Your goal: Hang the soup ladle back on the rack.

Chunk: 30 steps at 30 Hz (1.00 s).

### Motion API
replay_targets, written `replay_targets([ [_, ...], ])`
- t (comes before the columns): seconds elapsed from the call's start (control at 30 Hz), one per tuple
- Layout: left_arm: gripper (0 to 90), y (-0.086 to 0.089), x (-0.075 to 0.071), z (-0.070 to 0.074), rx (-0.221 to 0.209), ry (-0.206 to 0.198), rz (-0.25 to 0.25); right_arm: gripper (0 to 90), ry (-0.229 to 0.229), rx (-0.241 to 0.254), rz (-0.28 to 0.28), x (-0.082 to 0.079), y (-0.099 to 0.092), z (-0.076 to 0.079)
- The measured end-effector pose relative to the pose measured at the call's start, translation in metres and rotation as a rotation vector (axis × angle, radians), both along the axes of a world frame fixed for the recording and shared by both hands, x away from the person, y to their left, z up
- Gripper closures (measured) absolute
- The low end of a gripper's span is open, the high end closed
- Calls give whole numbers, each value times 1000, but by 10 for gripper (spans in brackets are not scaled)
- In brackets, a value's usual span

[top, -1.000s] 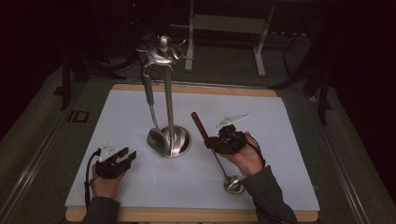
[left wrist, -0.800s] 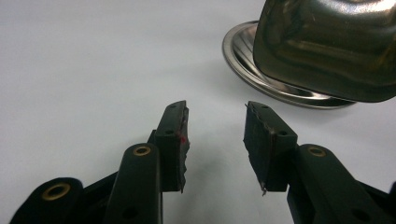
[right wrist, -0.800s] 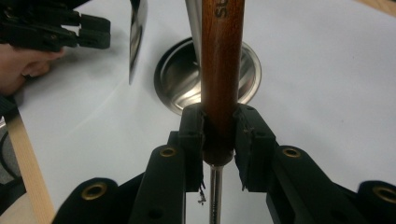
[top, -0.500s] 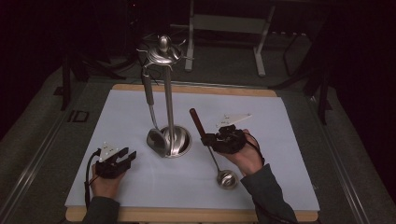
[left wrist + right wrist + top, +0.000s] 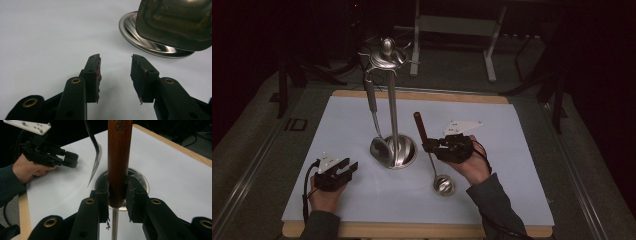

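Note:
A steel utensil stand rises from a round base at the middle of the white mat. From its top hooks hangs a metal spatula, blade down beside the base. To the stand's right, my right gripper is shut on the brown wooden handle of a ladle; its bowl is low over the mat near the front. In the right gripper view the pads squeeze that handle. My left gripper rests front left, open with nothing between its fingers.
The white mat lies on a wooden board. Dark floor and metal frame legs lie beyond the far edge. In the left gripper view the stand's base and the spatula blade sit just ahead to the right.
My right hand has shifted slightly left with the ladle, and the ladle's bowl has swung left and farther from the front edge. The left gripper has stayed still.

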<state>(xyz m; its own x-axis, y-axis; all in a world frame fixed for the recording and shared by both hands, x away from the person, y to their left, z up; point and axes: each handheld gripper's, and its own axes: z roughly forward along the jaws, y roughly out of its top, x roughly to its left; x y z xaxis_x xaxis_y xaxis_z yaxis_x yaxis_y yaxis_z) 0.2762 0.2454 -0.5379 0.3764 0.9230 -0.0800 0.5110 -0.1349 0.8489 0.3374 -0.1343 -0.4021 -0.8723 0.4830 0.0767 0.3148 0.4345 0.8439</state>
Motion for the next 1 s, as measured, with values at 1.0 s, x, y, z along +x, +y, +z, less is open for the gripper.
replay_targets([
  [1.0,599,0,0,0,2,-3,4,741,-60,62,17,-2,15,17],
])
